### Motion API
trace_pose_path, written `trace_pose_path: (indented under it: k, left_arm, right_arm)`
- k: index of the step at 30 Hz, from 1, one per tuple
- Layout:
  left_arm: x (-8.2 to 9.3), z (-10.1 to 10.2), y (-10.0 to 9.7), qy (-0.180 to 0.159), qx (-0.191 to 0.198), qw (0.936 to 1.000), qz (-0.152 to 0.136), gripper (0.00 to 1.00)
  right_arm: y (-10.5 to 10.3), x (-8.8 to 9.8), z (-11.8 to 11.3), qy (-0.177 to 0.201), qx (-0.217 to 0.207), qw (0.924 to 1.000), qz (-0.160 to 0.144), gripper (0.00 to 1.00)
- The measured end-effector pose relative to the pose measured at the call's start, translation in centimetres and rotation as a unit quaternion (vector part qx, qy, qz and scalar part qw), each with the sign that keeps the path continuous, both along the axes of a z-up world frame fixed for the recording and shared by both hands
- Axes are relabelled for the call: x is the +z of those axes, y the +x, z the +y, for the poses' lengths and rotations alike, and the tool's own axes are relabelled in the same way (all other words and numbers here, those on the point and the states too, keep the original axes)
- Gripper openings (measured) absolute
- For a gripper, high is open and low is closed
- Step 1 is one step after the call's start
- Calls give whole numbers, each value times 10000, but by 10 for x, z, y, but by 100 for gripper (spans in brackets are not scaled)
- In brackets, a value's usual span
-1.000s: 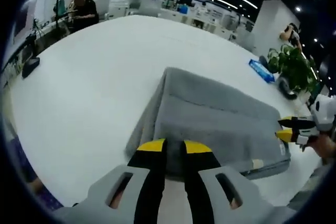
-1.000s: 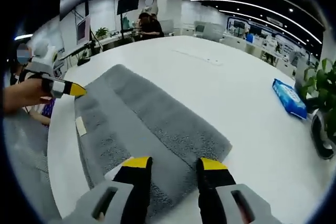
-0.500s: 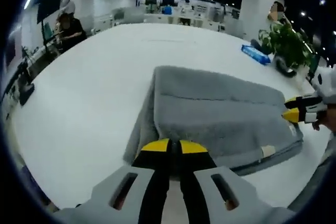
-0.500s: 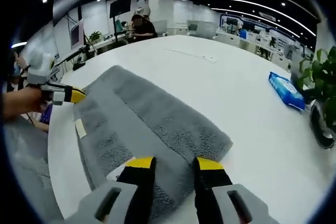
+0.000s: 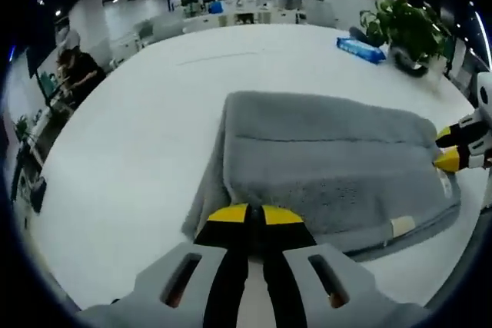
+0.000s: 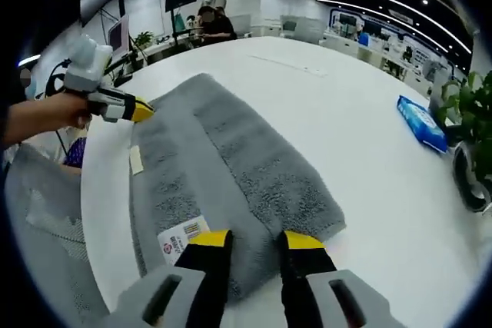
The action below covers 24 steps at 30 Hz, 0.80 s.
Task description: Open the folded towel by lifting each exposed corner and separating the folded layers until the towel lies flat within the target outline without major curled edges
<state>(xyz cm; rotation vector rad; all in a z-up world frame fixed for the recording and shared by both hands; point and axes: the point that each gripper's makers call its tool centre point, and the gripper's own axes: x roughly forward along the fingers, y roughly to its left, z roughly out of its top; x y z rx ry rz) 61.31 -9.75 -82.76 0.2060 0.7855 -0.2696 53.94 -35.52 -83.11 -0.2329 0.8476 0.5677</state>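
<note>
Right gripper (image 6: 255, 237) now pushed further onto the grey towel (image 6: 223, 159), jaws narrower but slightly apart, left gripper (image 5: 254, 211) pinched shut on towel's near corner, folded towel on white table (image 5: 131, 128), blue packet (image 6: 421, 122) well away

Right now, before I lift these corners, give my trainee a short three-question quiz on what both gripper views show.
1. True or false: the grey towel lies fully unfolded in a single layer.
2. What lies on the white table near the potted plant? A) a red cup B) a blue packet C) a pair of scissors
3. Fill in: the left gripper has its yellow-tipped jaws closed at the towel's near ____.

Key:
1. False. Folded layers show, with a lower layer sticking out along the edges.
2. B, the blue packet.
3. Edge. The right gripper sits at the opposite end, jaws a little apart over the towel beside its printed label.
</note>
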Motion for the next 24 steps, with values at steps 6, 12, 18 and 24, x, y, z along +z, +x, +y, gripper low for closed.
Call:
trace_pose_path:
  k: [6,12,18,24]
  left_arm:
    - [0,-5,13,67,-113,9999,75,3]
    - [0,-13,24,201,-300,9993,84,3]
    - [0,-22,37,440,-595,9972,65,3]
    - [0,-33,54,666,-830,9943,67,2]
  right_arm:
    - [-8,-1,-2,39,3,10000,-9,22]
    - [-15,-1,-2,26,14,10000,-36,22]
    - [-22,0,-2,2,53,10000,52,22]
    - [-29,0,-1,11,49,9999,148,22]
